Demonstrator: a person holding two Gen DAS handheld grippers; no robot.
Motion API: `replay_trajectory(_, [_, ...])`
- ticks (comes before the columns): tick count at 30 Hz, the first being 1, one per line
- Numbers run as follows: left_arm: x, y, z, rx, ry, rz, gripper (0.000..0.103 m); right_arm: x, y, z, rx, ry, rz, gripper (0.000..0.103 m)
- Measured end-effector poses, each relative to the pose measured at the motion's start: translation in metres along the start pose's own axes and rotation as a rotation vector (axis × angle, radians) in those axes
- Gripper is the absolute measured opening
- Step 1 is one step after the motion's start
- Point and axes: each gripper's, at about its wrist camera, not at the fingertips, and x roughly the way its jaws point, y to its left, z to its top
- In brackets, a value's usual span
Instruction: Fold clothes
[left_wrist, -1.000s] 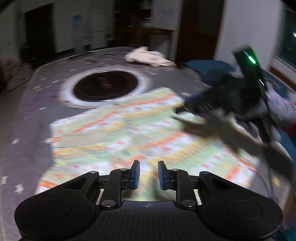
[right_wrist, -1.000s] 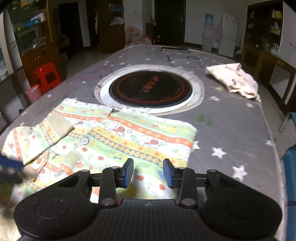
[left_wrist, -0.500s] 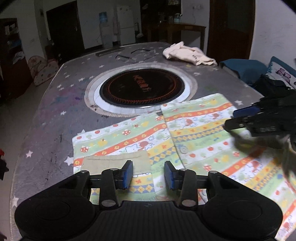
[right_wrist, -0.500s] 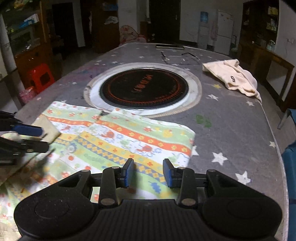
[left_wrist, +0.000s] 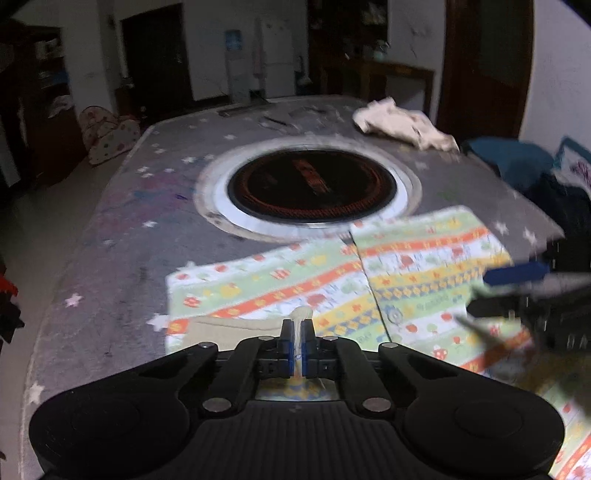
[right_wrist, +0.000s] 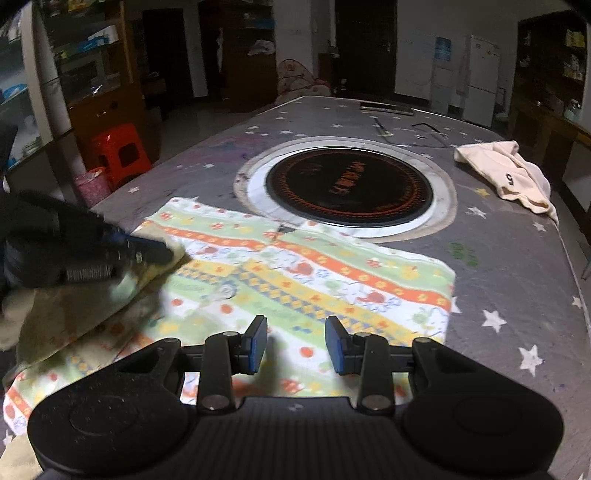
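Note:
A striped, printed children's shirt lies spread on the grey starred table, near the round burner; it also shows in the right wrist view. My left gripper is shut on a fold of the shirt's left sleeve, and pale cloth sticks up between its blue pads. In the right wrist view the left gripper holds that sleeve lifted over the shirt's left side. My right gripper is open and empty, low over the shirt's near hem. It appears blurred in the left wrist view.
A round black burner with a white ring is set into the table beyond the shirt. A crumpled cream garment lies at the far right. A red stool stands left of the table. Dark blue bedding lies off the right edge.
My left gripper has closed on the shirt's left sleeve and lifted it. My right gripper stays open over the near hem, barely moved.

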Motion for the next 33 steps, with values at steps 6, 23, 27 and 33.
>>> replay_trajectory(6, [-0.043,0.033,-0.001,-0.088,-0.086,0.042,0.003,-0.007,0.016,-0.005,-0.032,-0.001,0.018,0.034])
replay_trajectory(23, [-0.156,0.14,-0.08,-0.308,-0.164,0.332,0.003,-0.031,0.064,-0.019,-0.136,0.002,0.112,0.042])
replay_trajectory(27, [-0.161,0.153,-0.105,-0.336,-0.127,0.388,0.003,-0.041,0.09,-0.026,-0.204,0.004,0.178,0.043])
replay_trajectory(33, [-0.162,0.165,-0.132,-0.388,-0.097,0.439,0.003,-0.046,0.132,-0.043,-0.322,0.027,0.27,0.043])
